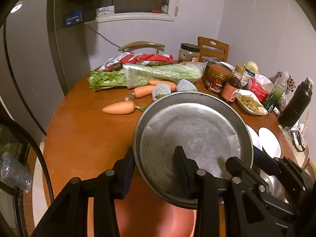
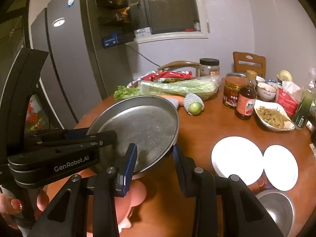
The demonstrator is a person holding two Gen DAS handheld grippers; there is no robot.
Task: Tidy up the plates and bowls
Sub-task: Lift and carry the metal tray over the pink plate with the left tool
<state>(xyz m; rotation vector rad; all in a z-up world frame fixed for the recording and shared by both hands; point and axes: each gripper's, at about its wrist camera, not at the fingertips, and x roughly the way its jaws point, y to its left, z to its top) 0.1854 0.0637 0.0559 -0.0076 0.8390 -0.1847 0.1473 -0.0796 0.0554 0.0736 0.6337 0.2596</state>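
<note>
A round, shallow metal pan point(image 1: 197, 130) point(image 2: 142, 126) hangs tilted above the brown table point(image 1: 83, 134) point(image 2: 205, 130), carried by both grippers. My left gripper point(image 1: 155, 152) is shut on the pan's near-left rim, one finger inside and one outside. My right gripper point(image 2: 155, 147) is shut on the near-right rim in the same way. Two white plates point(image 2: 237, 158) point(image 2: 280, 167) lie side by side at the right. A steel bowl point(image 2: 276, 209) stands near the front right edge. Something pink point(image 1: 158, 217) point(image 2: 136, 195) lies under the pan, mostly hidden.
Carrots point(image 1: 120, 107), bagged celery point(image 1: 162, 73), jars point(image 2: 232, 92), a sauce bottle point(image 2: 246, 100), a dish of food point(image 2: 274, 116) and a black flask point(image 1: 296, 102) crowd the far and right side. A fridge point(image 2: 65, 63) stands left. A hand point(image 2: 11, 205) holds the left gripper.
</note>
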